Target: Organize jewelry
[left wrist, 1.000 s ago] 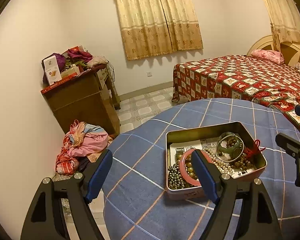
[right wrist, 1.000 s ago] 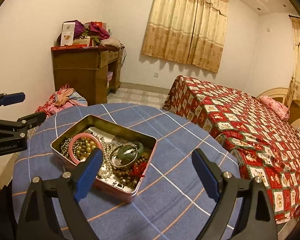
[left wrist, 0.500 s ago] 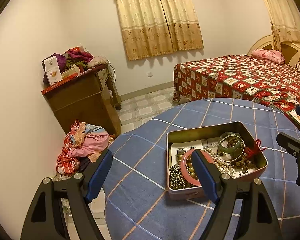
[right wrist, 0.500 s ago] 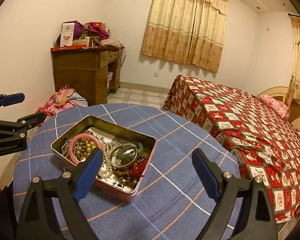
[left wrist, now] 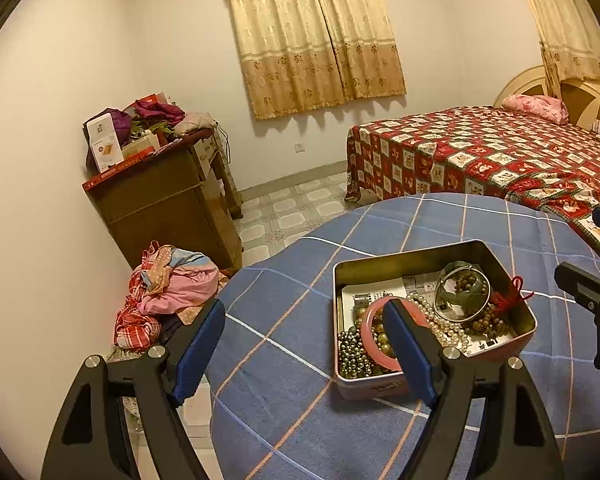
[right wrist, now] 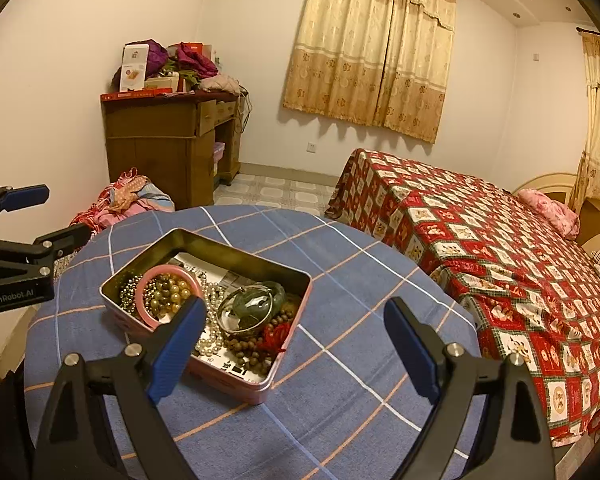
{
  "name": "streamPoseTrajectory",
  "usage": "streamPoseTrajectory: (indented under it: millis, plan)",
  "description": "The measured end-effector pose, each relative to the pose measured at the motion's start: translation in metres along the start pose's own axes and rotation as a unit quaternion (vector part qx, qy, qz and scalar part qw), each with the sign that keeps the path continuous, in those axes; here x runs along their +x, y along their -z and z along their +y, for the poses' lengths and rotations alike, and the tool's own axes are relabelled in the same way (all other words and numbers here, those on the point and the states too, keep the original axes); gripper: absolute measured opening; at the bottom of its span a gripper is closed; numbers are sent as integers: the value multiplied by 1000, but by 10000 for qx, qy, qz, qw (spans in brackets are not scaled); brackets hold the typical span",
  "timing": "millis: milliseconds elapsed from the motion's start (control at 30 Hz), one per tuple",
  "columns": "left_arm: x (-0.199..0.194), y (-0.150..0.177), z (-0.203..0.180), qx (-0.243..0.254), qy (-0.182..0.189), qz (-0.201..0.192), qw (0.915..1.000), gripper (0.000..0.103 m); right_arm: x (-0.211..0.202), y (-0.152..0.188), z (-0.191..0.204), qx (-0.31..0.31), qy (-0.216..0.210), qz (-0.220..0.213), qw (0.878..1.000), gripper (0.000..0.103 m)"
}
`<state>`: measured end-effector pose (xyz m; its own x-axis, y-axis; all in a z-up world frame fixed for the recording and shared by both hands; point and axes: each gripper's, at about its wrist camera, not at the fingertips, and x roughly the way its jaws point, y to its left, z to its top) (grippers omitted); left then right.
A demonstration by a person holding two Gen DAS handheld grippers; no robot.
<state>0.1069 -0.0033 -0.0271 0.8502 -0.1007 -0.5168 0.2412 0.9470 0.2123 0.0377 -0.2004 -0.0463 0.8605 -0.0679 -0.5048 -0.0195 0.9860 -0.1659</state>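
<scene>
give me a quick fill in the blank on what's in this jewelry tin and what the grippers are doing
1. The pink bangle lies inside the open rectangular metal tin, which stands on a round table covered by a ____ checked cloth.
2. The left gripper and right gripper both have their jaws ____.
3. The white pearl strand lies between the pink bangle and the ____ bangle ringed by a silver hoop.

Missing words: blue; open; green

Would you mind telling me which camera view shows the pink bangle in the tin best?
The right wrist view: the pink bangle shows nearly whole, ringing golden beads inside the tin. In the left wrist view the left gripper has one finger across the pink bangle, hiding its right side.
</scene>
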Motion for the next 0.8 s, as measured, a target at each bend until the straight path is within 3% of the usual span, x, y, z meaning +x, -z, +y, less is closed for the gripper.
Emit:
streamPoseTrajectory:
  millis: [500,800]
  plan:
    - [1,-2,-1,-36,24,49,10000,81,-1,0,-2,-44,39,-25,10000,92]
    - [5,-1,-3,61,-225,61,9997,81,0,-1,-3,-58,47,-20,10000,92]
